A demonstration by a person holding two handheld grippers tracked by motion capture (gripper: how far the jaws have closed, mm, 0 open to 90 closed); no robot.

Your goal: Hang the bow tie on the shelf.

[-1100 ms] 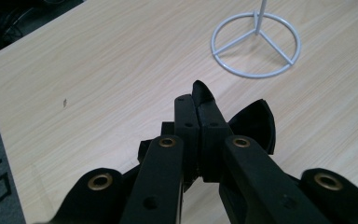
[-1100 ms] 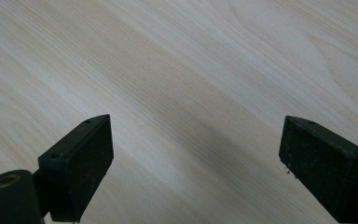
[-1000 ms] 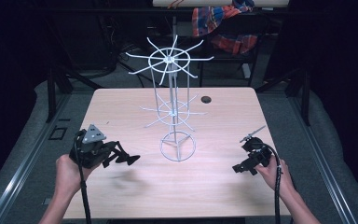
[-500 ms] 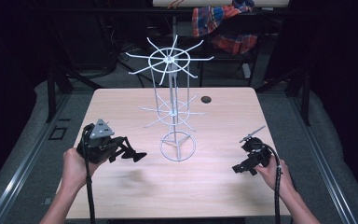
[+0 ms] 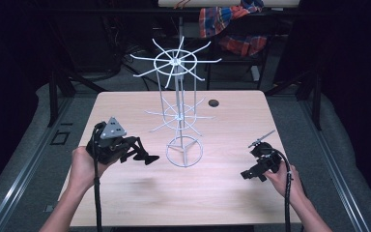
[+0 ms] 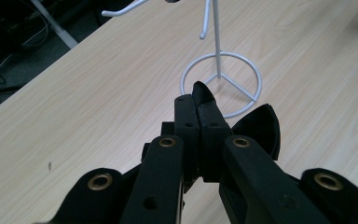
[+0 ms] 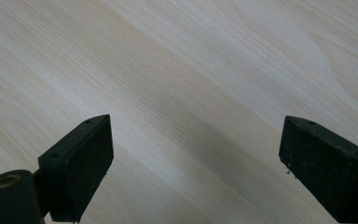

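Observation:
A white wire rack [image 5: 179,112] with two tiers of radiating hooks stands mid-table on a ring base [image 5: 184,152]. My left gripper [image 5: 147,157] is held just left of that base, pointing at it, its jaws pressed together. In the left gripper view the left gripper [image 6: 196,105] is shut, the ring base [image 6: 221,83] lies just beyond its tip, and a black curved piece [image 6: 261,126] shows beside the jaws; I cannot tell what it is. My right gripper [image 5: 251,173] rests low at the right, and the right gripper [image 7: 193,154] is open over bare wood.
A small dark round spot [image 5: 214,102] sits on the light wooden table [image 5: 125,111] behind the rack. Beyond the far edge are dark frames and a plaid cloth [image 5: 227,26]. Cables trail from both grippers toward the near edge.
My left gripper has moved right and slightly up, closer to the rack's ring base. The right gripper has stayed where it was.

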